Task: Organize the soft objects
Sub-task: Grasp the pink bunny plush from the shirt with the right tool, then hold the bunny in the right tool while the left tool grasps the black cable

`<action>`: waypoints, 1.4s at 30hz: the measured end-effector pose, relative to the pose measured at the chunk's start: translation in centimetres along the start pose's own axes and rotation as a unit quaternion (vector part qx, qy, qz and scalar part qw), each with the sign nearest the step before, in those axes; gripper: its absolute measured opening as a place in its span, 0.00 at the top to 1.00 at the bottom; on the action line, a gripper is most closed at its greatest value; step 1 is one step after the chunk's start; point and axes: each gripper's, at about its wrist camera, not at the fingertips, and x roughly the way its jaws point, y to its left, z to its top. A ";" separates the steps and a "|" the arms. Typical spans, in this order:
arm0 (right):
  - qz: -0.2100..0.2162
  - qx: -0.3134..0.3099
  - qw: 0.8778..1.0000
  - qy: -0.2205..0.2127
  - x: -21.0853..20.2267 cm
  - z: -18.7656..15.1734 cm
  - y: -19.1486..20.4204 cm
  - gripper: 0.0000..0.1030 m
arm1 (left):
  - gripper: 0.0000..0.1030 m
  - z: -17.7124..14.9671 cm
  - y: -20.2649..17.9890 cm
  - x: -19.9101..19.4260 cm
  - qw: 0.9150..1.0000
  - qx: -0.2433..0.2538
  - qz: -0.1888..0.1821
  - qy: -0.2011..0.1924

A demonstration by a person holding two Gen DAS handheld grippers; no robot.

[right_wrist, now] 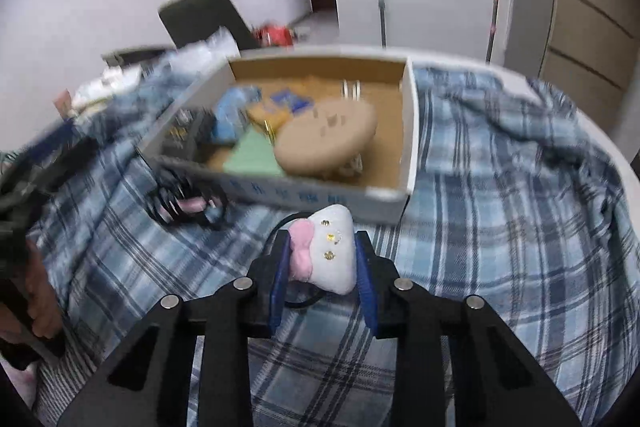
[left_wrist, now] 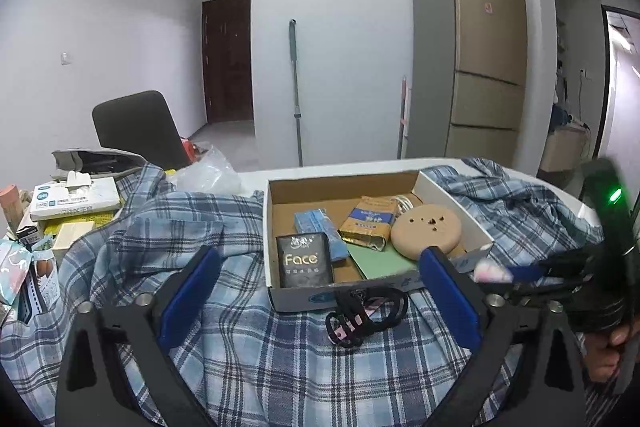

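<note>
My right gripper (right_wrist: 322, 255) is shut on a small white plush hair tie with a pink bow (right_wrist: 332, 253), held above the blue plaid cloth (right_wrist: 500, 227) just before the cardboard box (right_wrist: 412, 131). The plush also shows in the left wrist view (left_wrist: 492, 272). My left gripper (left_wrist: 320, 267) is open and empty, its blue pads either side of a bundle of black hair ties (left_wrist: 366, 315) lying on the cloth in front of the box (left_wrist: 280, 297). The box holds a tan round puff (left_wrist: 426, 231), a black "Face" pack (left_wrist: 304, 265), a blue packet (left_wrist: 320, 229) and a gold packet (left_wrist: 366, 223).
A tissue box (left_wrist: 76, 201) and assorted packages (left_wrist: 36, 267) crowd the table's left side. A dark chair (left_wrist: 136, 127) stands behind the table. A fridge (left_wrist: 472, 59) and a mop (left_wrist: 296, 87) stand by the far wall.
</note>
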 end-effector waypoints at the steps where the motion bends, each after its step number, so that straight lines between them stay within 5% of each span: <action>1: 0.003 0.001 1.000 -0.009 -0.3 0.2 0.0 0.71 | 0.17 -0.1 -0.1 0.5 1.000 0.005 -0.006 0.014; 3: 0.008 0.006 1.000 -0.021 -0.9 0.3 -0.2 0.71 | 0.27 -0.4 -0.5 2.0 0.998 0.013 -0.019 0.052; 16: 0.006 0.004 1.000 -0.012 -0.8 0.1 0.0 0.71 | 0.29 -2.5 -0.2 7.2 0.980 -0.020 -0.072 0.185; 21: 0.007 0.007 1.000 -0.011 -0.8 0.1 0.0 0.71 | 0.67 -2.8 -0.1 7.8 0.975 -0.027 -0.082 0.202; 23: 0.006 0.004 1.000 -0.011 -0.8 0.0 0.0 0.71 | 0.68 -2.9 0.1 7.9 0.974 -0.033 -0.087 0.205; 25: 0.003 -0.003 1.000 -0.014 -0.9 0.0 0.1 0.71 | 0.70 -2.7 0.0 7.7 0.975 -0.032 -0.088 0.202; 27: 0.002 -0.010 1.000 -0.016 -1.0 0.0 0.4 0.71 | 0.86 -2.6 -0.2 7.5 0.976 -0.026 -0.090 0.196; 29: -0.001 -0.013 1.000 -0.018 -1.0 0.0 0.4 0.71 | 0.91 -2.5 -0.2 7.2 0.978 -0.024 -0.090 0.188; 42: 0.000 -0.004 0.996 -0.094 -2.9 0.4 -0.2 0.71 | 0.92 -0.5 -0.5 0.8 0.995 0.001 -0.101 0.025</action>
